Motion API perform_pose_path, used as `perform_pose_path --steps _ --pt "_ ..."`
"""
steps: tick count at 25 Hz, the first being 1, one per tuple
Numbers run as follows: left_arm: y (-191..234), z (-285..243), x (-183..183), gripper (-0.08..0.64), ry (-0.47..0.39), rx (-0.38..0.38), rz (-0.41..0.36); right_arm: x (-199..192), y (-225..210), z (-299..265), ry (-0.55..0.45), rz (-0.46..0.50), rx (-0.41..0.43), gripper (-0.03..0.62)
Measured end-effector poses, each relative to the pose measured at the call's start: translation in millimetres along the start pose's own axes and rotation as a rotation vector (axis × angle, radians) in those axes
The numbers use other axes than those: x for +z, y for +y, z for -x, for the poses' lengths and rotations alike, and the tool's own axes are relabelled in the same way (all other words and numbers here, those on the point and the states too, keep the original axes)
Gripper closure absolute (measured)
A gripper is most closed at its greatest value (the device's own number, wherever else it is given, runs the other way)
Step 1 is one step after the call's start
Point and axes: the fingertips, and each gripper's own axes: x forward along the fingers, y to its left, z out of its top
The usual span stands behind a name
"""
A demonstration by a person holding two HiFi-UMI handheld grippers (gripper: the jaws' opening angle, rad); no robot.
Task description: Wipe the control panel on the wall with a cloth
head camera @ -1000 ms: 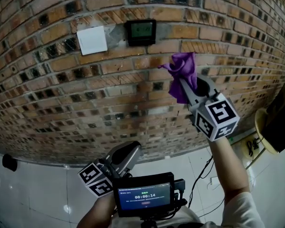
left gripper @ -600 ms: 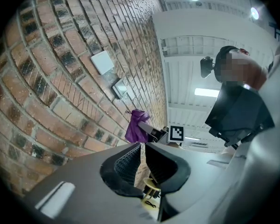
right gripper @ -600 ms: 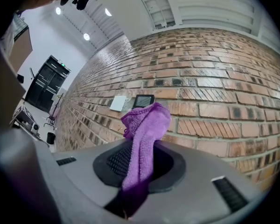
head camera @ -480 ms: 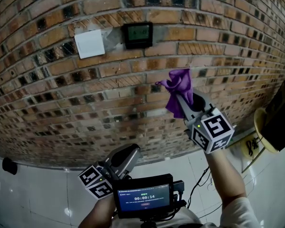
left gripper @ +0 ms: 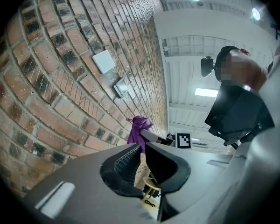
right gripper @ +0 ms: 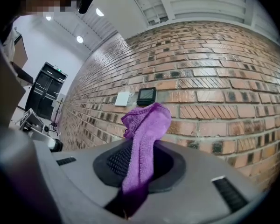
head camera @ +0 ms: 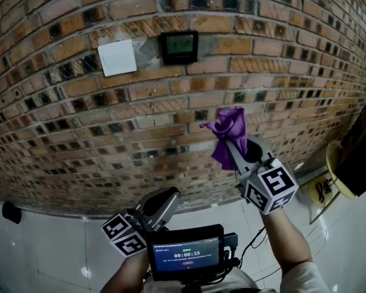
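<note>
A dark control panel [head camera: 179,46] with a greenish screen is set in the brick wall, beside a white blank plate [head camera: 117,57]. My right gripper [head camera: 236,146] is shut on a purple cloth [head camera: 229,132], which it holds up well below and to the right of the panel, off the wall. In the right gripper view the cloth [right gripper: 144,129] stands up between the jaws, with the panel [right gripper: 146,96] beyond it. My left gripper [head camera: 161,201] hangs low near the floor line with its jaws together and nothing in them. In the left gripper view the panel [left gripper: 121,87] shows far up the wall.
A small monitor [head camera: 186,252] sits at the bottom of the head view. A yellow round object [head camera: 340,166] and a black case [head camera: 361,151] stand at the right by the wall, with cables [head camera: 320,191] on the white tiled floor.
My right gripper has dropped with the cloth, down and away from the panel. The left gripper has stayed put.
</note>
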Motion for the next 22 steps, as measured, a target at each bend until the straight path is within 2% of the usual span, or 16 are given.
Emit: perform_pose_path --steps 9,22 --pt "-1 2 1 0.541 -0.001 0.008 0.005 -24 9 15 0.034 -0.083 0.002 0.512" --pt "-2 2 2 0.541 -0.005 0.008 0.001 -46 25 32 0.062 -0.133 0.011 0.512"
